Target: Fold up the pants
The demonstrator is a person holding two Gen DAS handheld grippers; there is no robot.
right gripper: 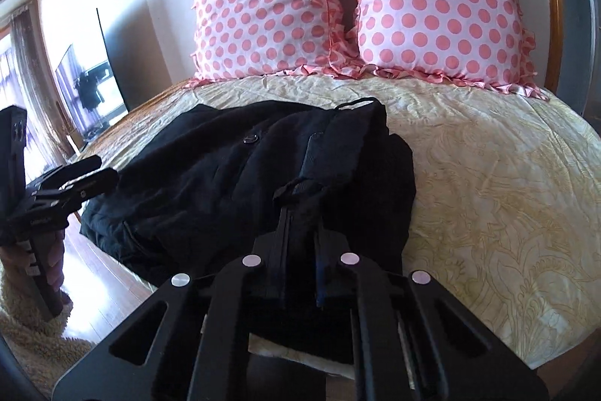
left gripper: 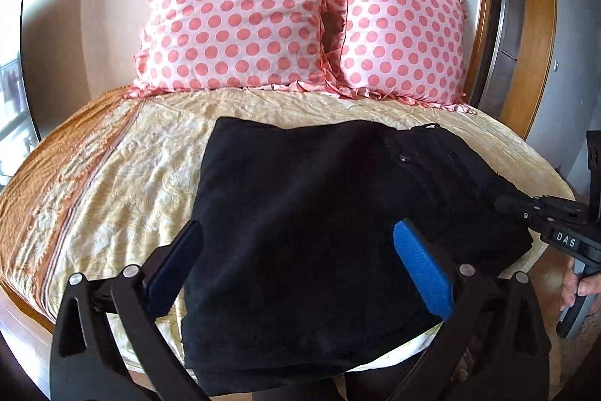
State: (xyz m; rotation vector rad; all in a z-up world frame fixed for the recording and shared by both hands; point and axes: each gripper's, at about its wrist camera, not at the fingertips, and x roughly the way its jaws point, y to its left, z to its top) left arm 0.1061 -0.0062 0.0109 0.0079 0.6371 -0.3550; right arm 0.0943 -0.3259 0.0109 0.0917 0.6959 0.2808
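Black pants (left gripper: pixel 319 213) lie folded in a thick rectangular stack on the bed's near edge; they also show in the right wrist view (right gripper: pixel 233 175). My left gripper (left gripper: pixel 296 243) is open, its blue pads either side of the stack's near part, a little above it. My right gripper (right gripper: pixel 300 209) is shut, its fingers pressed together over the pants near a belt loop; whether cloth is pinched between them I cannot tell. The right gripper also shows at the right edge of the left wrist view (left gripper: pixel 544 213), the left one at the left edge of the right wrist view (right gripper: pixel 75 179).
A yellow patterned bedspread (right gripper: pixel 488 183) covers the bed. Two pink polka-dot pillows (left gripper: pixel 240 14) (left gripper: pixel 402 32) lean against the wall behind. Wooden floor and a shaggy rug (right gripper: pixel 33 337) lie below the bed's near edge. A mirror (right gripper: pixel 86 89) stands at the left.
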